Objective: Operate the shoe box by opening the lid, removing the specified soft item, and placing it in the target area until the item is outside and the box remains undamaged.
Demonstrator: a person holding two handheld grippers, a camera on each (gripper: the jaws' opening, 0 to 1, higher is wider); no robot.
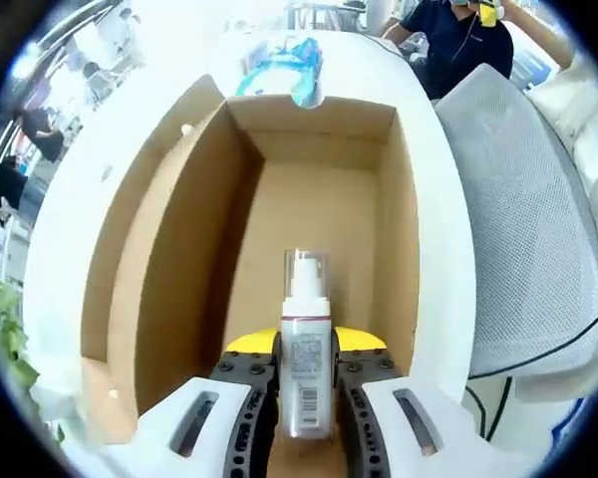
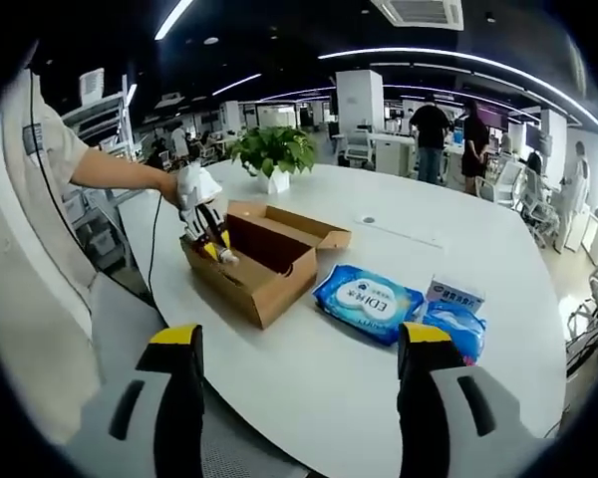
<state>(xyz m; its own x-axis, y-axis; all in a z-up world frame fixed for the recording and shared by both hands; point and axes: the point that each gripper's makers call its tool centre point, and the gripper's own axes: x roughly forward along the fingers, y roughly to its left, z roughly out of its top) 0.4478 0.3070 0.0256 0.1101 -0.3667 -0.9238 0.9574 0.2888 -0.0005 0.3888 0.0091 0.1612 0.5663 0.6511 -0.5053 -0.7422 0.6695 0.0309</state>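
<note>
looking along the left gripper (image 1: 306,383), its jaws are clenching a small pump bottle (image 1: 306,349) that is standing upright with its long axis pointing away from the camera, inside the open box (image 1: 179,249); its label is too blurred to read and its base is hidden between the jaws. the right gripper (image 2: 301,398) is hanging released and well apart, facing the box (image 2: 264,264), where the left gripper (image 2: 204,224) is dipping in, nearer than the right to the bottle (image 2: 226,258) and half hiding it; wipes packs (image 2: 367,302) are lying beside.

open box (image 2: 264,261) on table (image 2: 309,378), plant (image 2: 274,151) behind it. wipes pack (image 2: 367,302) and smaller packs (image 2: 456,311) on the table beside the box. bottle (image 1: 306,344) inside the box, between left gripper (image 1: 306,398) jaws.
</note>
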